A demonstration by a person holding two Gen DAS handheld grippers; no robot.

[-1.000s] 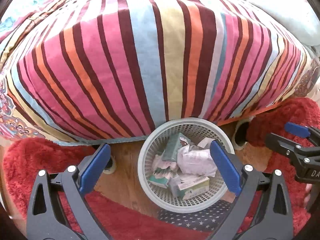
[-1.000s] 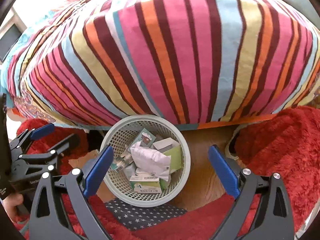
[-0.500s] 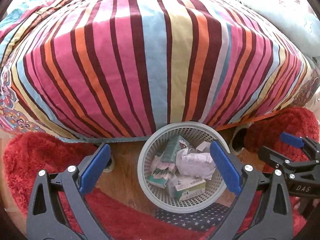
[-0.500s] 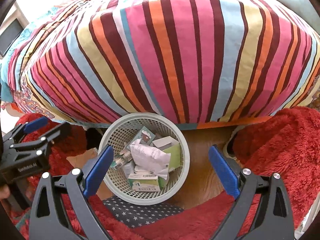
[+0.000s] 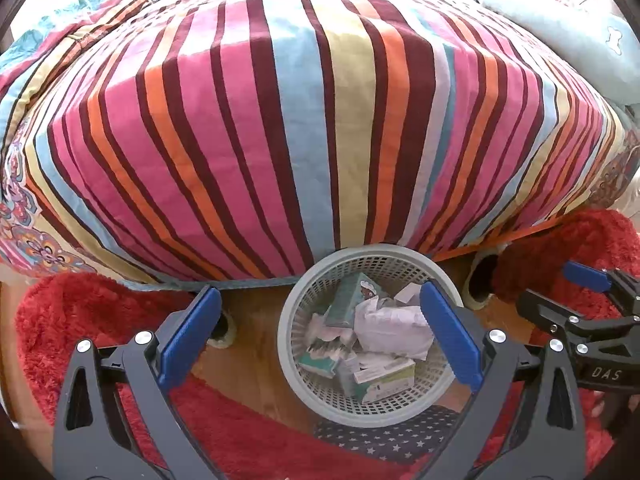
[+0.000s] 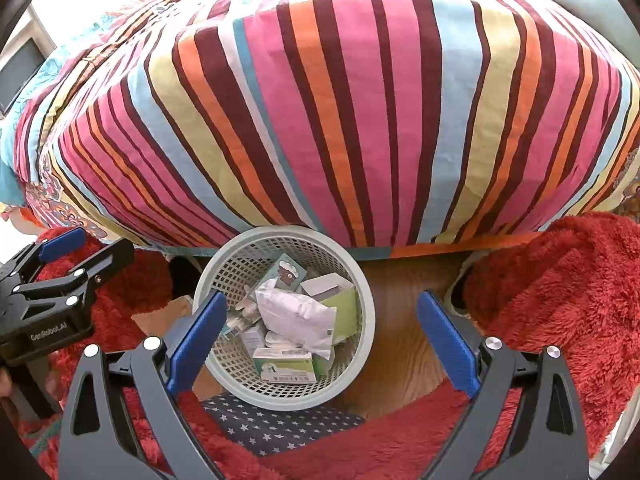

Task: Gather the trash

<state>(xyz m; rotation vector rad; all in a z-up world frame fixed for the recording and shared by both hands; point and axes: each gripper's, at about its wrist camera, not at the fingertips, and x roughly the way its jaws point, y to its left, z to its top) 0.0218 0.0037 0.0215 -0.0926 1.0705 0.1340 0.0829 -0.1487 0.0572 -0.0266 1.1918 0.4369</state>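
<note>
A bedroom in a private home, seen from floor level at the side of a bed. A striped bedspread (image 5: pixel 320 128) in pink, orange, maroon, pale blue and cream hangs over the mattress edge, with a floral-patterned border (image 5: pixel 24 236) at one side and a pale blue pillow (image 5: pixel 580 36) printed with a bone shape at the far corner. Shaggy red rugs (image 6: pixel 560 292) lie on a wooden floor (image 6: pixel 400 320), beside a dark star-printed mat (image 6: pixel 276 424). A small grey plastic wastebasket (image 6: pixel 362 344) holding cartons and crumpled paper stands against the bed.
</note>
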